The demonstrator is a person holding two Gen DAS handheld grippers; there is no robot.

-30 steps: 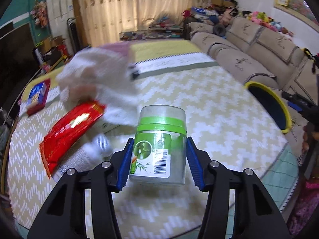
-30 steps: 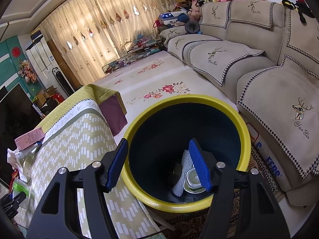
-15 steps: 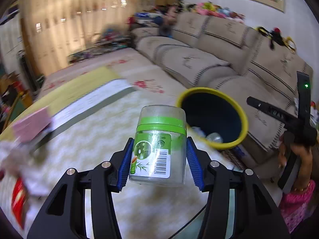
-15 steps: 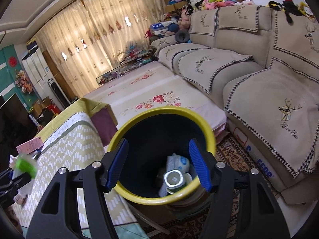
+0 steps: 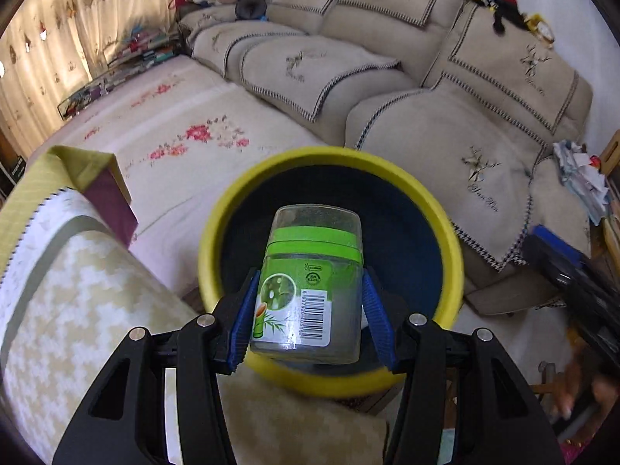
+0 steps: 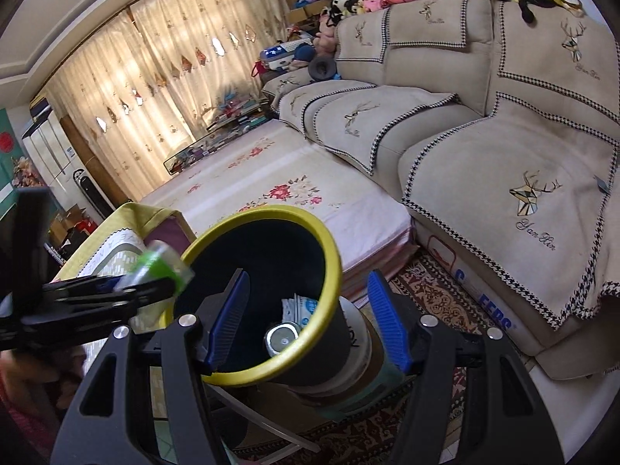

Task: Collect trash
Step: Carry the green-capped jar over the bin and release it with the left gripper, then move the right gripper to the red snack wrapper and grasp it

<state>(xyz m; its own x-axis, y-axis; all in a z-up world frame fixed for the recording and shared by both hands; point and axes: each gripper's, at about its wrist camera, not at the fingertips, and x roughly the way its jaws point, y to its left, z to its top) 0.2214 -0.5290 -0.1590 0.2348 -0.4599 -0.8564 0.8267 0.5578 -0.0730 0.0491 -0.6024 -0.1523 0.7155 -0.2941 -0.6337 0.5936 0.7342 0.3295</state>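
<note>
Now the left gripper (image 5: pixel 310 310) has the clear jar (image 5: pixel 310 283) clamped between its 2 blue pads, green band and barcode label facing the camera, jar tilted a little. It hangs right over the mouth of the yellow-rimmed bin (image 5: pixel 451 240), dark blue inside. From the right wrist view, the same jar (image 6: pixel 164 267) shows blurred at the bin's near left edge, above the rim (image 6: pixel 329 263). The right gripper (image 6: pixel 308 325) has its jaws standing apart with nothing between the pads, pointing down into the bin. Down in there lie a round metal-topped can (image 6: pixel 281 337) and a crumpled white-and-blue wrapper (image 6: pixel 300 306). The table with its yellow zigzag cloth (image 5: pixel 77 310) sits just beside the bin, the beige sofa (image 5: pixel 484 124) behind.
</note>
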